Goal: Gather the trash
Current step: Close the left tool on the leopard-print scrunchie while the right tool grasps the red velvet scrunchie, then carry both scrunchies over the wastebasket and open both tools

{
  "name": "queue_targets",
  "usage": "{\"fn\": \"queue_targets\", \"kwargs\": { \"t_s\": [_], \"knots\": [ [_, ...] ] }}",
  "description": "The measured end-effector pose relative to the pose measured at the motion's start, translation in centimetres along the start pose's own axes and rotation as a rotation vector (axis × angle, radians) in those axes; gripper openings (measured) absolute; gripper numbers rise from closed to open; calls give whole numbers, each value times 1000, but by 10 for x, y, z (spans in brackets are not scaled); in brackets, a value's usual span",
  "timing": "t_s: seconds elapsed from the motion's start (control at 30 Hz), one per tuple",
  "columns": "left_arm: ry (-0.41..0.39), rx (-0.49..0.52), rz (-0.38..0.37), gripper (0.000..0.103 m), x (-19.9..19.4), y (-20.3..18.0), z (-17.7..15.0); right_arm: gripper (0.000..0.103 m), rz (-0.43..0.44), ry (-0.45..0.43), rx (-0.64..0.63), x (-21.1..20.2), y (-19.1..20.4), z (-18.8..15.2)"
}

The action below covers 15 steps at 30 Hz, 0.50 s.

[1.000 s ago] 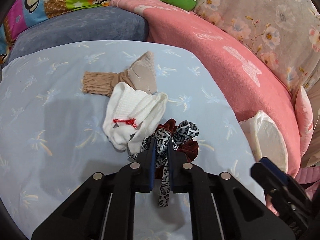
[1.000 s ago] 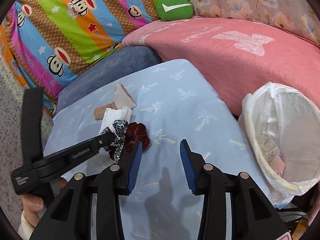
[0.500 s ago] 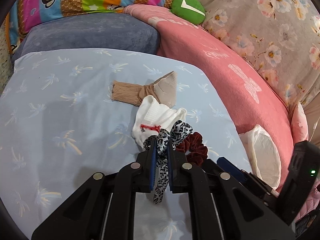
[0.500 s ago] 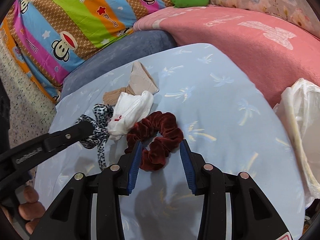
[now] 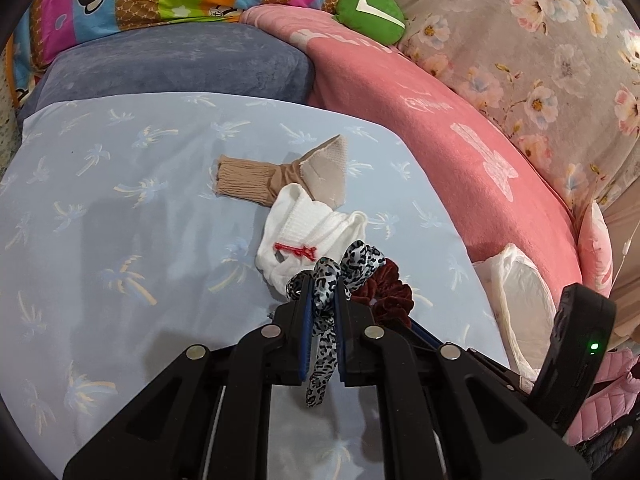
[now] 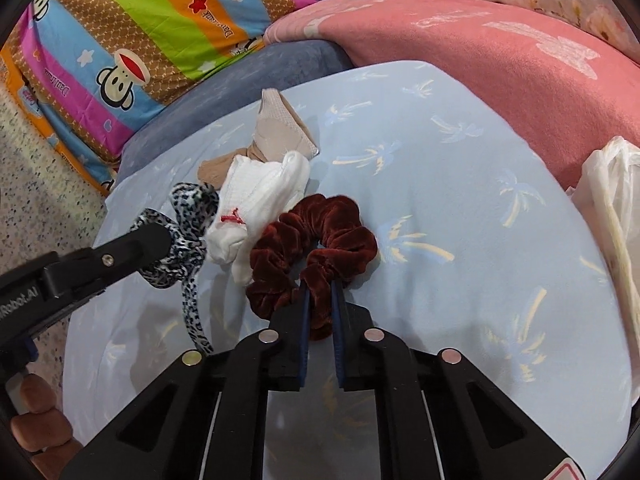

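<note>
My left gripper [image 5: 320, 288] is shut on a leopard-print scrunchie [image 5: 344, 264], held just above the light blue sheet [image 5: 120, 240]; it also shows in the right wrist view [image 6: 188, 232]. My right gripper [image 6: 319, 286] is shut on a dark red velvet scrunchie [image 6: 316, 232] that lies on the sheet; it also shows in the left wrist view [image 5: 388, 292]. A white sock [image 5: 308, 236] and a beige sock [image 5: 280, 176] lie just beyond both grippers. A white-lined trash bin [image 5: 516, 292] stands off the bed's right edge.
A pink blanket [image 5: 440, 120] runs along the right, a grey-blue pillow [image 5: 180, 64] and striped cartoon bedding [image 6: 140, 32] at the back. A green cushion [image 5: 368, 4] sits far back. The bin's bag [image 6: 612, 208] shows at the right edge.
My right gripper moved in to the dark red scrunchie and shut on it. My left gripper kept its hold on the leopard scrunchie and shifted slightly.
</note>
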<state>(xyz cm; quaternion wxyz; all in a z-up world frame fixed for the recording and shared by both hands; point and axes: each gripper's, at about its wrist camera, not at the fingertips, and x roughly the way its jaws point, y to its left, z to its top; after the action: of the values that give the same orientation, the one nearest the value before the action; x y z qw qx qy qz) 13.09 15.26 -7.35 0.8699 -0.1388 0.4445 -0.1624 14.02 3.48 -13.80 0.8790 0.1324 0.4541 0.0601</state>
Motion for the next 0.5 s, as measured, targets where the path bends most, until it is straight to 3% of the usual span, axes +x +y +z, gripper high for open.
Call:
{"fn": "queue_targets", "kwargs": {
  "t_s": [0.5],
  "knots": [
    [-27, 124, -68, 10, -17, -76, -1, 7, -13, -231, 50, -123, -37, 15]
  ]
}}
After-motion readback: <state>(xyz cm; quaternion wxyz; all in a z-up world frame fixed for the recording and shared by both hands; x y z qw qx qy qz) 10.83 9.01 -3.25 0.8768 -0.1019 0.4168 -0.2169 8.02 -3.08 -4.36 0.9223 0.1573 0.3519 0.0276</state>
